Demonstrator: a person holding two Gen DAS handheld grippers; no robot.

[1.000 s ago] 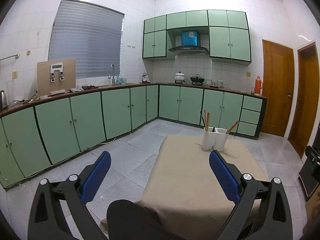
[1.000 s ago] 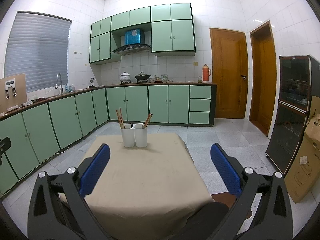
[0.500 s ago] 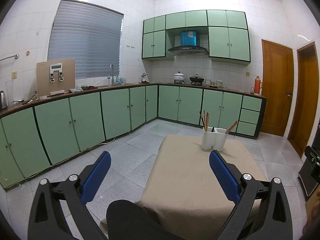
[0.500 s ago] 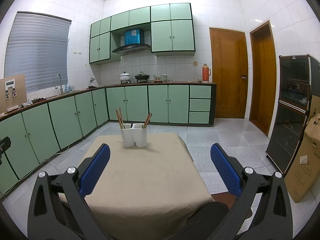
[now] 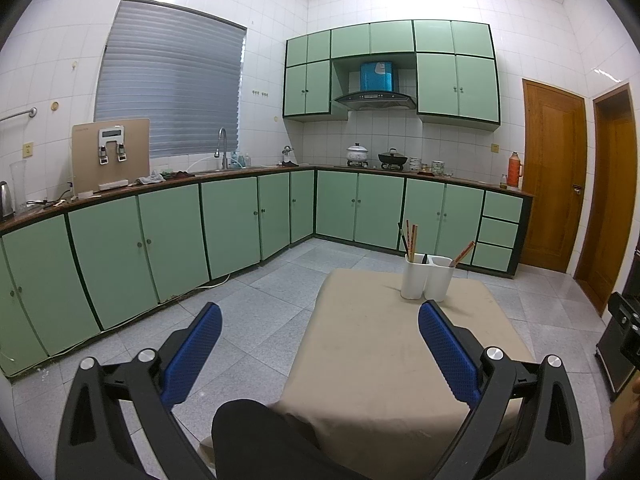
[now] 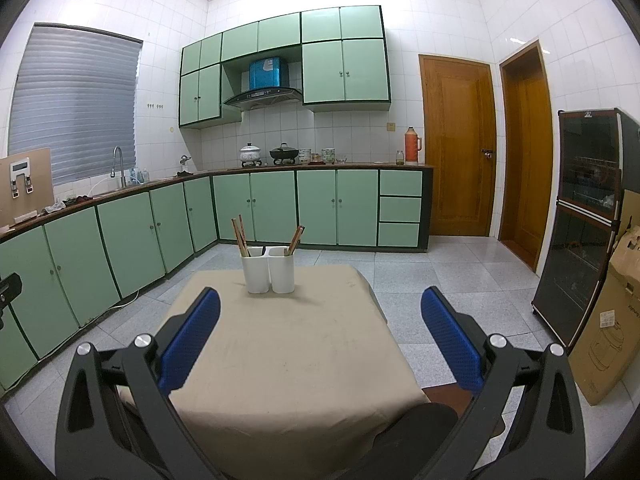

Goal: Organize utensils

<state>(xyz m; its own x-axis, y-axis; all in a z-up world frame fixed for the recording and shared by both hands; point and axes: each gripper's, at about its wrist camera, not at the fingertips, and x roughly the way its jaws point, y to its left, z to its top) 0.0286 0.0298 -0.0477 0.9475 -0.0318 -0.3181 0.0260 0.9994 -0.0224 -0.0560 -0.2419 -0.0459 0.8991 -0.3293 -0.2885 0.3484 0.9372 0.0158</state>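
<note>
home kitchen: green cabinets (image 6: 276, 204), range hood (image 6: 262, 96), sink faucet (image 6: 117, 164).

Left tongs (image 5: 320, 322) spread wide, empty, w/ white holder (image 5: 426, 278) far on table (image 5: 400, 360).

Bare tablecloth (image 6: 288, 344) — holder (image 6: 268, 270) beyond

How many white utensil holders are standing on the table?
2. The left white holder and the right white holder stand touching side by side at the far end of the table, each with chopsticks inside. None seems hidden.
</note>
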